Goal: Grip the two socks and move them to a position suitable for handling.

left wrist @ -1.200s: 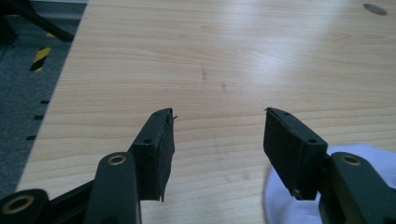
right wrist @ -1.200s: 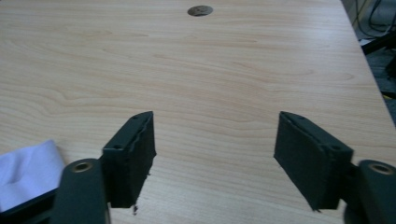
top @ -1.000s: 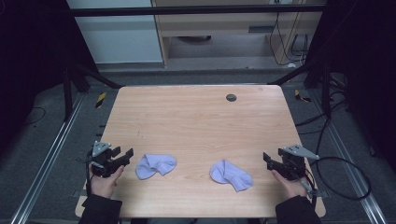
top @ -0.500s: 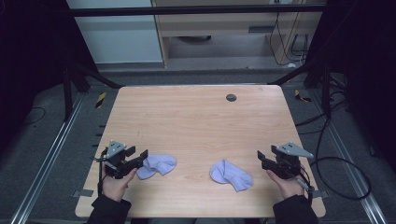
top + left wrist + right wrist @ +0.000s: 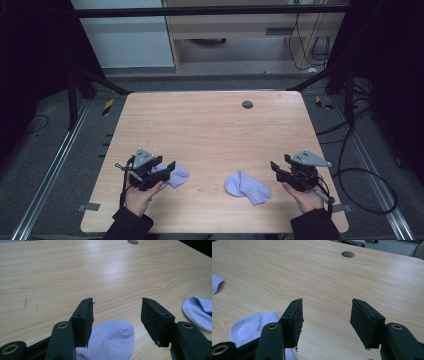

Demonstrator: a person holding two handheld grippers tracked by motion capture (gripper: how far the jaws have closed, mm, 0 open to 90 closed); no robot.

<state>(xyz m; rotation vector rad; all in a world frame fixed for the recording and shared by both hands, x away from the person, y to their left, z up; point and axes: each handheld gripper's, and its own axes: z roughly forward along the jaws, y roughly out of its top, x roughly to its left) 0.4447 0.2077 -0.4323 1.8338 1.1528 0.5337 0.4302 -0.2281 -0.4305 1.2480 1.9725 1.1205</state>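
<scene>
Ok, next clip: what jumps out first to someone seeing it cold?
Two pale lilac socks on the near half of a light wooden table: the left sock lies under the open left gripper, the right sock sits toward the middle, apart from the open right gripper. A small dark round hole marks the table's far side.

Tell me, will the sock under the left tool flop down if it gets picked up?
Probably yes. The light purple sock lies flat and crumpled on the wooden table, so it looks like soft cloth that would droop. It likely weighs little. The open left tool hovering over it would likely pinch a fold easily.
</scene>
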